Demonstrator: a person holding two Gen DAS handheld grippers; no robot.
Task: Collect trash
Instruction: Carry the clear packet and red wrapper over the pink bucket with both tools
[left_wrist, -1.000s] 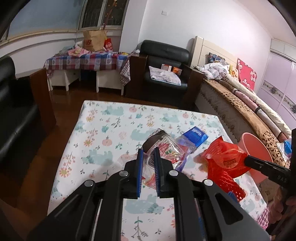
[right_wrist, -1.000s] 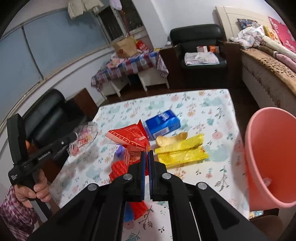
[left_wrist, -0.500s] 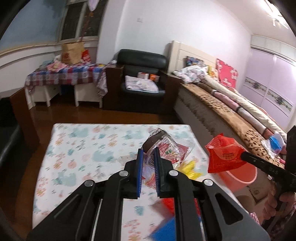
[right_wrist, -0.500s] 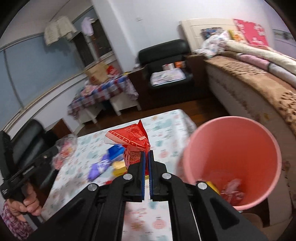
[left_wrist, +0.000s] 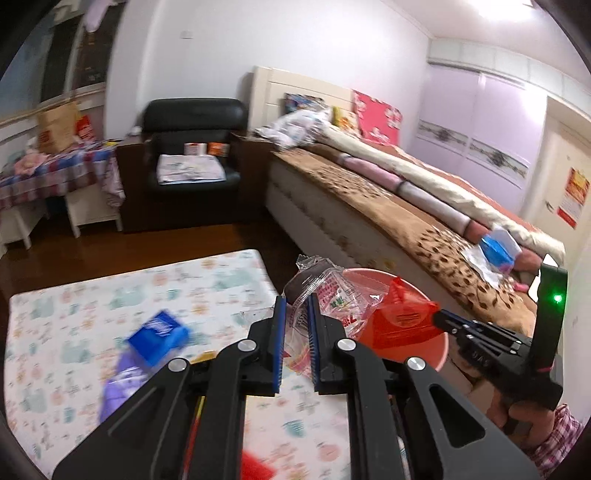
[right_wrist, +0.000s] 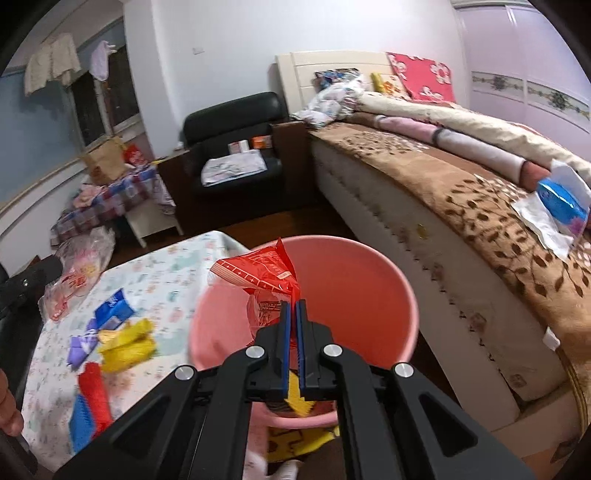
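My right gripper (right_wrist: 291, 306) is shut on a red wrapper (right_wrist: 258, 275) and holds it over the mouth of the pink bucket (right_wrist: 369, 295). In the left wrist view the red wrapper (left_wrist: 402, 321) hangs at the bucket (left_wrist: 439, 347) rim. My left gripper (left_wrist: 295, 302) is shut on a clear plastic wrapper with red print (left_wrist: 332, 295), held above the table's right edge near the bucket. That clear wrapper also shows at the left of the right wrist view (right_wrist: 79, 273).
A floral-cloth table (right_wrist: 166, 273) holds a blue packet (right_wrist: 112, 308), a purple wrapper (right_wrist: 79, 347), yellow wrappers (right_wrist: 125, 345) and a red-and-blue packet (right_wrist: 90, 410). A bed (right_wrist: 461, 206) runs along the right. A black armchair (left_wrist: 192, 147) stands behind.
Both grippers swung right, away from the table middle toward the bucket. The red wrapper now hangs over the bucket mouth; the clear wrapper has come close beside it.
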